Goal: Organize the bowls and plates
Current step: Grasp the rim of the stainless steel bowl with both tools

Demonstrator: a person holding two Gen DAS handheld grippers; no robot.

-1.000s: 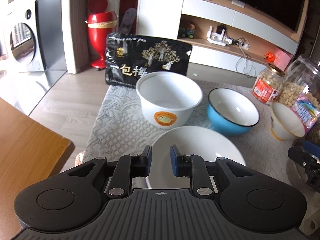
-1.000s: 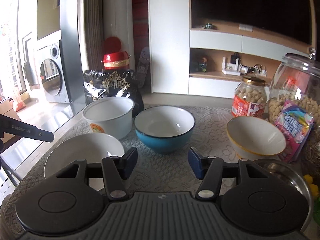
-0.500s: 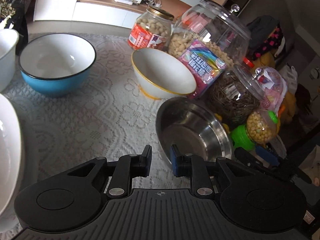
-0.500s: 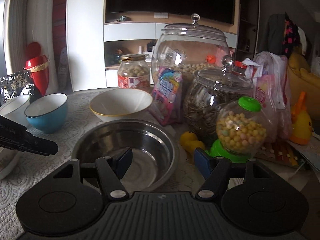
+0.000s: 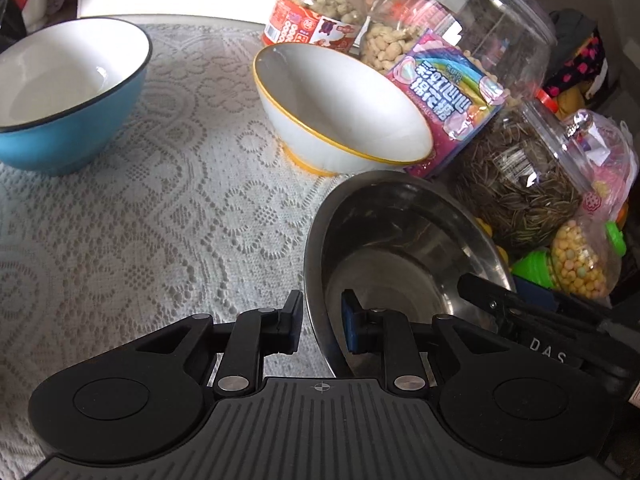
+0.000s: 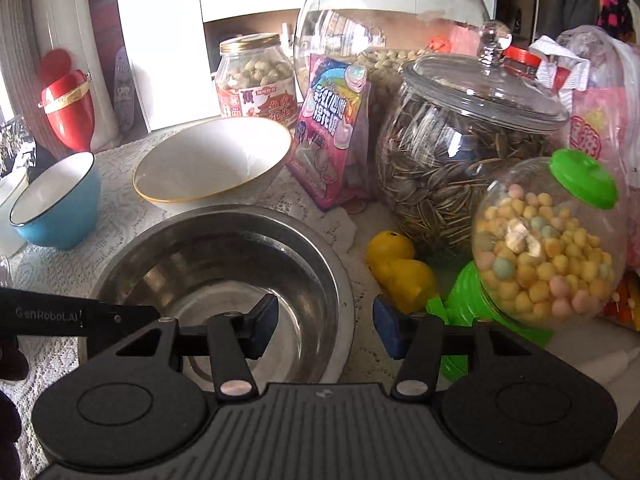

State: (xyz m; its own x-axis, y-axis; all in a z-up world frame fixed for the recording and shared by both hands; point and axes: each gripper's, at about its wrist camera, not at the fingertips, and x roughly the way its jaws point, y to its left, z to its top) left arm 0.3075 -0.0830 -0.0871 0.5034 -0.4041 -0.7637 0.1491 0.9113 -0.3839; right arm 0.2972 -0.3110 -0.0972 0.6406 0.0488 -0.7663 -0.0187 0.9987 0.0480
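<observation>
A steel bowl (image 5: 404,248) sits on the lace cloth at the table's right; it also shows in the right wrist view (image 6: 224,264). My left gripper (image 5: 320,320) is open a little, one finger on each side of the bowl's left rim, not closed on it. My right gripper (image 6: 325,322) is open wide, straddling the bowl's right rim. Behind stand a white bowl with a yellow rim (image 5: 340,104) (image 6: 208,158) and a blue bowl (image 5: 68,96) (image 6: 56,200).
Glass jars of seeds (image 6: 464,148), nuts (image 6: 256,76) and candy balls (image 6: 548,240), a pink sweets packet (image 6: 332,128) and a yellow duck (image 6: 396,268) crowd the bowl's right side. The lace cloth (image 5: 140,240) lies to the left.
Both grippers have swung right from the white plate and bowls to the steel bowl and closed in on it; each now has its fingers astride the rim.
</observation>
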